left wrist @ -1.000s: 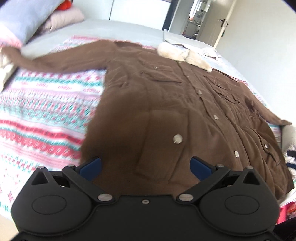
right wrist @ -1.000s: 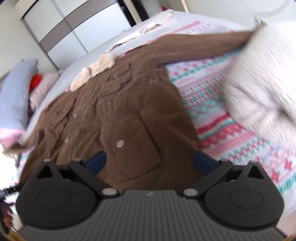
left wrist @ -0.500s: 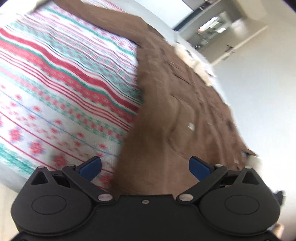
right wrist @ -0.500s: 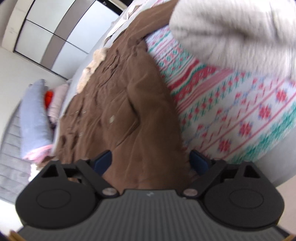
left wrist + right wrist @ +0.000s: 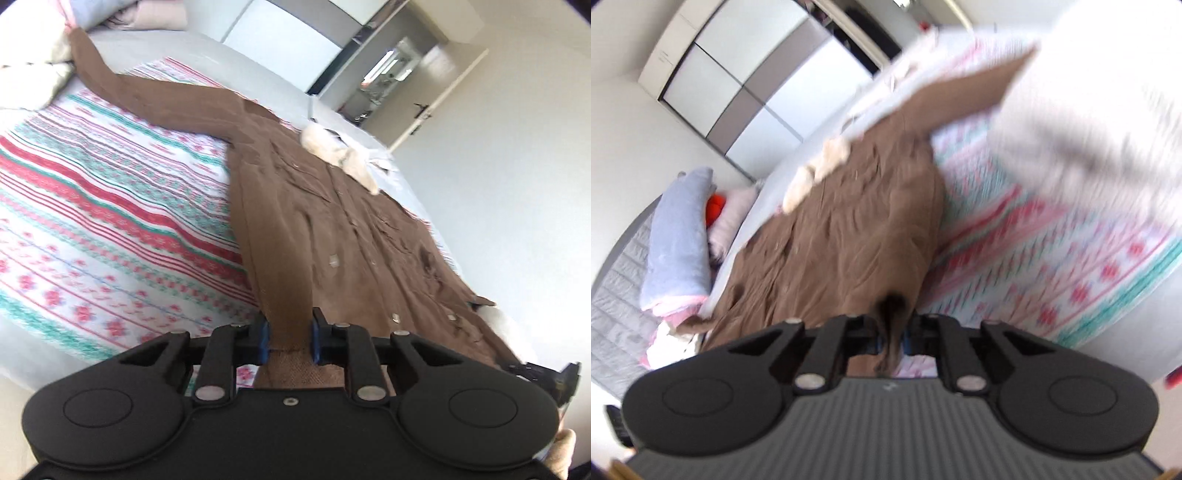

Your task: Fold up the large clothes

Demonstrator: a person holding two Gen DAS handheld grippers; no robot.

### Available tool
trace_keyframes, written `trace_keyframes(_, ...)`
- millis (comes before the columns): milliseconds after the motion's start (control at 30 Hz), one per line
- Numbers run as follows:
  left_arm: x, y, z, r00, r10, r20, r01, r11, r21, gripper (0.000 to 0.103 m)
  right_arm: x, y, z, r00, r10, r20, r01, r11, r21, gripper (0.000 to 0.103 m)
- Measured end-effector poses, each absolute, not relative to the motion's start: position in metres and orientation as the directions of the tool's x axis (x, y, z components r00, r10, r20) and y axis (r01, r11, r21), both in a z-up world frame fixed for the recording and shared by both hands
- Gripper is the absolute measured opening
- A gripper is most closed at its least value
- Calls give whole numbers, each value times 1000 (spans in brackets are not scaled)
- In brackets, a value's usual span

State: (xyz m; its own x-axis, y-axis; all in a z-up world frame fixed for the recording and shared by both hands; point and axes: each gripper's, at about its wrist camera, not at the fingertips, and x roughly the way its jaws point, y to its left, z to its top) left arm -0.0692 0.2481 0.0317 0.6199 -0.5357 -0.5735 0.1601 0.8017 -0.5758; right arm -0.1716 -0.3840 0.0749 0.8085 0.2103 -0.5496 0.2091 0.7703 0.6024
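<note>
Both tools on the hem. The brown coat (image 5: 332, 229) lies face up on the bed (image 5: 236, 55), over the striped blanket (image 5: 110, 206), collar end toward the far edge of the bed, hem at the near edge where we stand.

Left tool (image 5: 288, 338): jaws closing, blue pads pressed against a bunched strip of hem fabric that runs up between them. The cloth rises off the blanket here, so we read it as gripped.

Right tool (image 5: 894, 338): jaws drawn together, a dark gathered fold of the coat pinched between them. This view is blurred, so we cannot tell how much cloth is taken.

Key relation: the coat's long axis runs straight away from both tools, hem near, pale fur collar (image 5: 340, 155) far. One sleeve (image 5: 147, 96) stretches out toward the far left corner of the bed, its cuff by the pillows (image 5: 679, 236); the other sleeve (image 5: 967, 88) points to the far right side, its end behind a white fluffy bundle (image 5: 1089, 110).

We judge the two tools hold opposite hem corners, each nearer its own side. A bottom-to-top fold would carry the hem forward along that axis toward the collar. The sleeves are not yet folded in, which may come first.

Risk: the thick fabric could slip from the narrow pinch on the right.
</note>
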Motion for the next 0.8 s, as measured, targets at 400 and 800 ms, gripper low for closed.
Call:
trace_keyframes(400,-70,190,18,576,-188,-795,200,976,-86,54,-149,-351,56,614,-74,-786,351,918,187,47)
trace_keyframes(800,17,114,49,764,-256,-592,249,964,-95,95,-47,-269,106,817,-68,-572,135,988,76,91)
